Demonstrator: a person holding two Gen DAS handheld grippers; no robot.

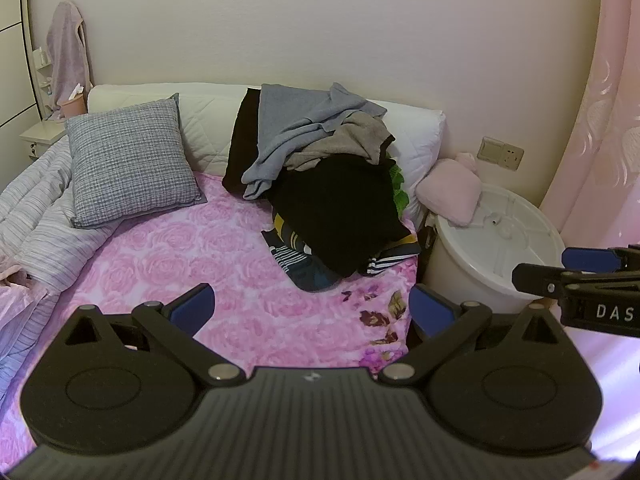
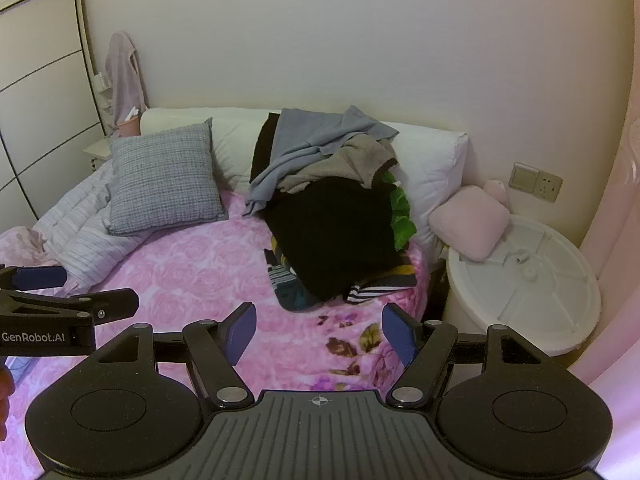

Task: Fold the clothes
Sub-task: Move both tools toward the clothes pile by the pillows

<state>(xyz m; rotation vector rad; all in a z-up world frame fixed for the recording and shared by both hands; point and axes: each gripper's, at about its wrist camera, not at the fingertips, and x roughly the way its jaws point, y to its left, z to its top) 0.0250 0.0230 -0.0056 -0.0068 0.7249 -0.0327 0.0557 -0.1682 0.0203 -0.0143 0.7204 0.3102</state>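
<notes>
Both tongs you hold are spread wide and pinch nothing: the left gripper (image 1: 312, 308) and the right gripper (image 2: 319, 334) hover side by side over the bare pink rose blanket (image 1: 224, 256), tilted down toward it. I think you keep them empty because no garment is chosen yet.

Your clothes pile (image 1: 320, 176) lies well ahead, heaped against the white pillow (image 1: 416, 132) near the bed's right edge, with a black garment (image 1: 340, 208) in front and a grey-blue garment (image 1: 304, 120) draped above it. The open blanket before the pile probably serves as folding space. Beside the bed stands a white bucket (image 1: 500, 240); a checked cushion (image 1: 128, 160) leans at the left.
</notes>
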